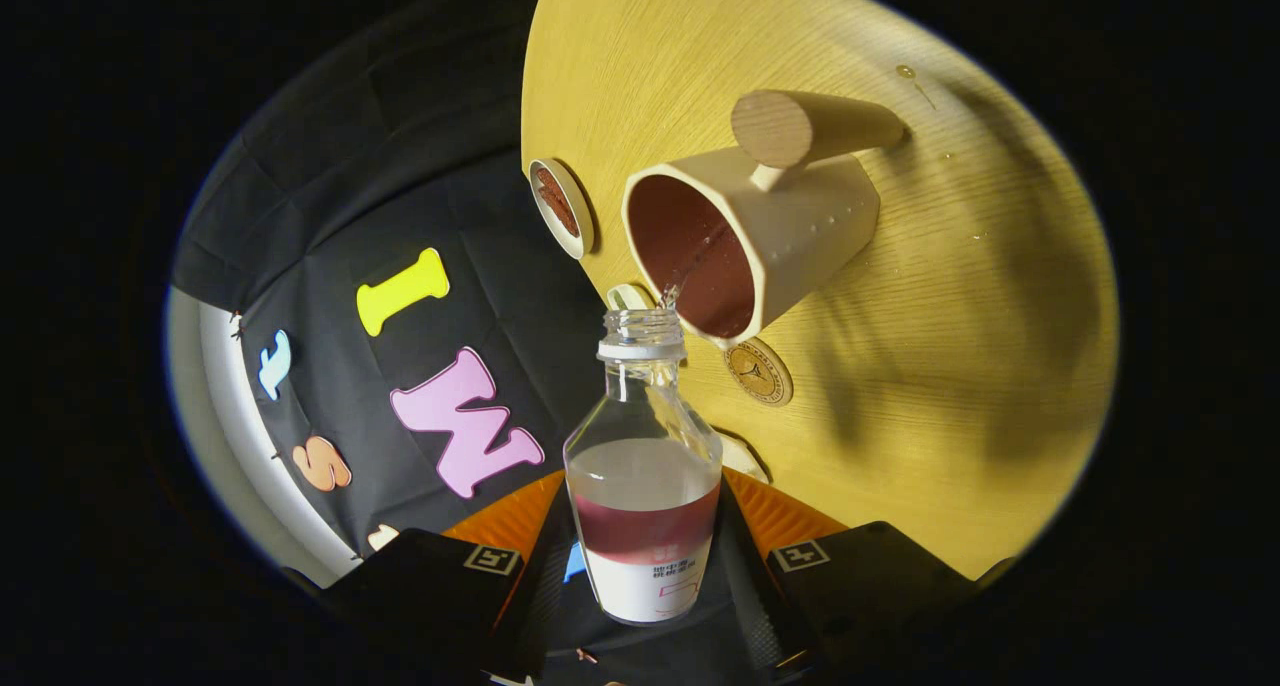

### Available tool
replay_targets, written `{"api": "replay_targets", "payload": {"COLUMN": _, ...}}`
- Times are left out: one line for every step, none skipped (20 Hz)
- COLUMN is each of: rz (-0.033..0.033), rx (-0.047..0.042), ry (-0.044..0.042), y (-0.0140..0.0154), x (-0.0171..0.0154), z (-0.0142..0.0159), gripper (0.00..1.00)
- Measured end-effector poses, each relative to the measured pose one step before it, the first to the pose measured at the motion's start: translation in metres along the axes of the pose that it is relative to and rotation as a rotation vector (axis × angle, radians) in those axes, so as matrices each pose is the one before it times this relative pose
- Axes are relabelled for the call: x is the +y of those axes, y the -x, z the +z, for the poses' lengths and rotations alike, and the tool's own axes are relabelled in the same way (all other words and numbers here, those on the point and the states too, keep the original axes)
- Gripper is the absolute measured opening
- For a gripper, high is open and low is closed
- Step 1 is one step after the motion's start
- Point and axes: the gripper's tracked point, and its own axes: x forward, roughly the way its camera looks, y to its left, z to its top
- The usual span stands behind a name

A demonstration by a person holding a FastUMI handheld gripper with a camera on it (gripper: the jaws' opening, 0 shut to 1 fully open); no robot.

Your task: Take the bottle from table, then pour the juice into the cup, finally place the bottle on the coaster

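Desk (1000, 296) tilts in view as jaws pinching the bottle (643, 486) pour; overtilting could splash past the cup (745, 241).

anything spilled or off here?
Small droplets lie on the wooden table beyond the cup. The uncapped bottle, held between the gripper fingers, has its mouth at the cup's rim.

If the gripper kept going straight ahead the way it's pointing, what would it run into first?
The gripper, fingers shut on the bottle, points at the cup. The bottle's open mouth would likely meet the cup's rim first, though depth is unclear.
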Motion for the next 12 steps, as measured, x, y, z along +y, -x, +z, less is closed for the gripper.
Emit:
{"api": "replay_targets", "payload": {"rz": 0.00546, "rx": -0.0044, "ry": -0.01328, "y": -0.00094, "x": 0.00234, "z": 0.00032, "gripper": 0.76}}
{"api": "replay_targets", "payload": {"rz": 0.00281, "rx": -0.00347, "ry": -0.01149, "y": -0.0007, "x": 0.00174, "z": 0.00001, "gripper": 0.76}}
{"api": "replay_targets", "payload": {"rz": -0.0019, "rx": -0.00203, "ry": -0.01011, "y": -0.00124, "x": 0.00042, "z": -0.00161, "gripper": 0.76}}
{"api": "replay_targets", "payload": {"rz": -0.0026, "rx": -0.00081, "ry": -0.00879, "y": -0.00111, "x": -0.00058, "z": -0.00071, "gripper": 0.76}}
{"api": "replay_targets", "payload": {"rz": -0.00283, "rx": -0.00272, "ry": -0.0147, "y": -0.00073, "x": 0.00037, "z": 0.00049, "gripper": 0.76}}
{"api": "replay_targets", "payload": {"rz": -0.00047, "rx": -0.00546, "ry": -0.02007, "y": -0.00203, "x": 0.00261, "z": 0.00123, "gripper": 0.76}}
{"api": "replay_targets", "payload": {"rz": 0.00167, "rx": -0.00677, "ry": -0.02067, "y": -0.0012, "x": 0.00191, "z": 0.00062, "gripper": 0.76}}
{"api": "replay_targets", "payload": {"rz": -0.00004, "rx": -0.00508, "ry": -0.01533, "y": -0.00102, "x": 0.00116, "z": -0.00015, "gripper": 0.76}}
{"api": "replay_targets", "payload": {"rz": -0.00183, "rx": -0.00594, "ry": -0.01095, "y": -0.00075, "x": -0.00064, "z": -0.00109, "gripper": 0.76}}
{"api": "replay_targets", "payload": {"rz": -0.00133, "rx": -0.00414, "ry": -0.00963, "y": -0.00079, "x": 0.00009, "z": 0.00003, "gripper": 0.76}}
{"api": "replay_targets", "payload": {"rz": -0.00143, "rx": -0.00092, "ry": -0.01008, "y": -0.00022, "x": 0.00143, "z": 0.00031, "gripper": 0.76}}
{"api": "replay_targets", "payload": {"rz": 0.00039, "rx": -0.00002, "ry": -0.01022, "y": -0.00074, "x": 0.00117, "z": 0.0, "gripper": 0.76}}
